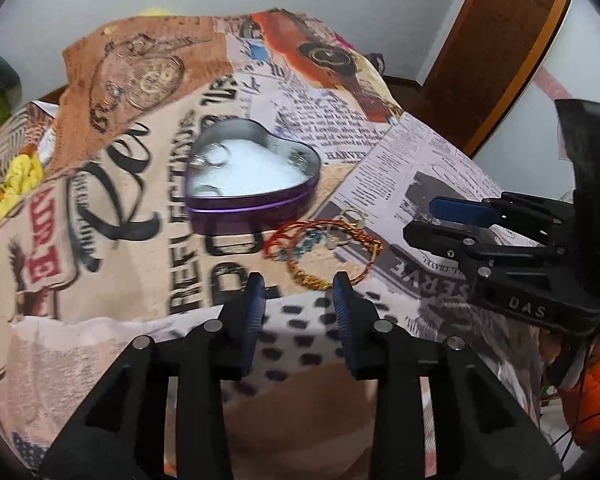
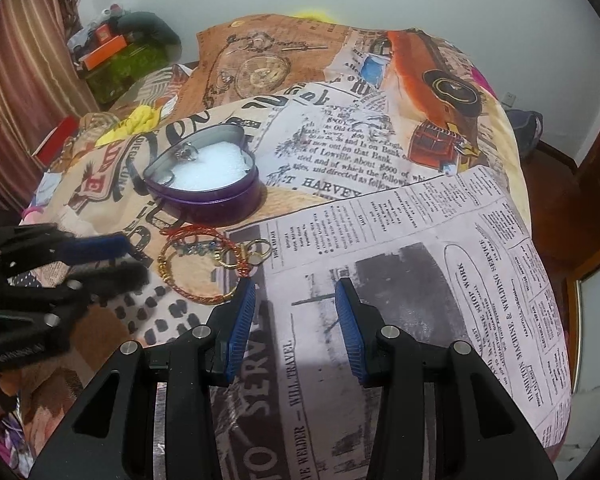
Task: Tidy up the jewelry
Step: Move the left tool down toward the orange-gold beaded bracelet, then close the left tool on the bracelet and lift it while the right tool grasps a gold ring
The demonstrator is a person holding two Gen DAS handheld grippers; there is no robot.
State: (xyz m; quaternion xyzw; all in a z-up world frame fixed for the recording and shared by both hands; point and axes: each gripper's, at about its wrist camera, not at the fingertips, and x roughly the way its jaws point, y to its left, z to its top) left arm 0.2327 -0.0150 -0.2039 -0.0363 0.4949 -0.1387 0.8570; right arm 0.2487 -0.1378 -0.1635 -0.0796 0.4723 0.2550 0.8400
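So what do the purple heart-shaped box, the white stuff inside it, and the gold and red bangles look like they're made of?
Purple heart-shaped box: probably thin tin, with a shiny grey metallic inner wall and glossy lacquered outside. White stuff: likely foam or cotton padding, matte and soft-looking. Gold and red bangles: apparently twisted metal wire, glinting, partly red-wrapped.

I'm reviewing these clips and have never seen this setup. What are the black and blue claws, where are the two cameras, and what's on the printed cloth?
Each claw is a hand-held two-finger tool carrying its own camera, which looks along the fingers. The left tool and right tool are both open and hold nothing; each also shows in the other's picture. On the newspaper-print cloth sits an open purple heart-shaped tin with white padding and some rings inside. Beside it lies a loose pile of bangles, red, gold and blue-beaded.
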